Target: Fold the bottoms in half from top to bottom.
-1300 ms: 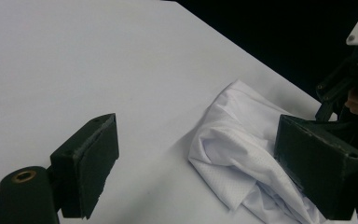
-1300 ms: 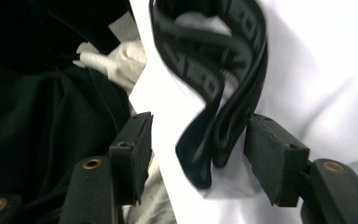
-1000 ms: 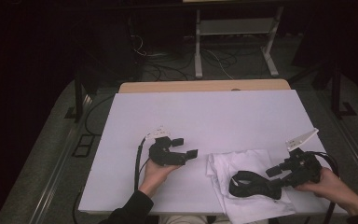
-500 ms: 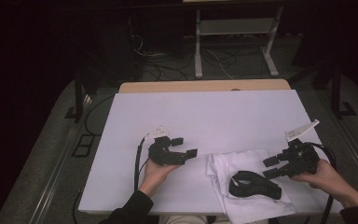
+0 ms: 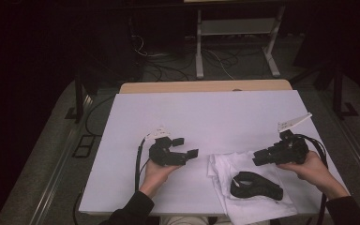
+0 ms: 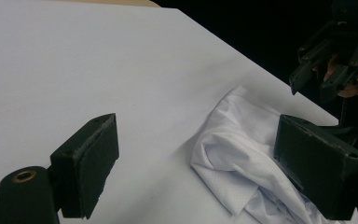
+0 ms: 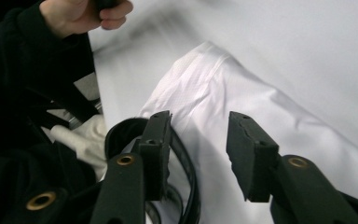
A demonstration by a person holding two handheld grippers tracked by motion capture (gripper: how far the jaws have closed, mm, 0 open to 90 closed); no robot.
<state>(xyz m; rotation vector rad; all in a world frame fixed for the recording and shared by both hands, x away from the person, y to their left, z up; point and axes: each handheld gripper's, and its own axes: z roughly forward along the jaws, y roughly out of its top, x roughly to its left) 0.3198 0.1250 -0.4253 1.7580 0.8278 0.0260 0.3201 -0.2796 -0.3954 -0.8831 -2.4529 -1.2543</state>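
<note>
Left tongs (image 5: 183,146) are sitting on the desk (image 5: 215,117) in the person's left hand (image 5: 155,174), jaws spread wide with nothing between them; in the left gripper view you can see bare white desk between the two pads and the edge of the white cloth (image 6: 242,154) just past the right-hand one. Right tongs (image 5: 259,157) are held in the right hand (image 5: 311,166) over near the right edge of the desk, pointing in toward the middle. Their jaws have just been closing, but there's a clear gap left and nothing pinched in it, so they count as released. In the right gripper view they hang over the white cloth (image 7: 261,107), with the black belt (image 7: 186,163) curling right beside the left jaw; can't tell if it touches. From the high view the white cloth (image 5: 225,171) lies rumpled at the front right of the desk, and the black belt (image 5: 255,185) lies coiled on top of it, between the two hands and a bit nearer the right one.
</note>
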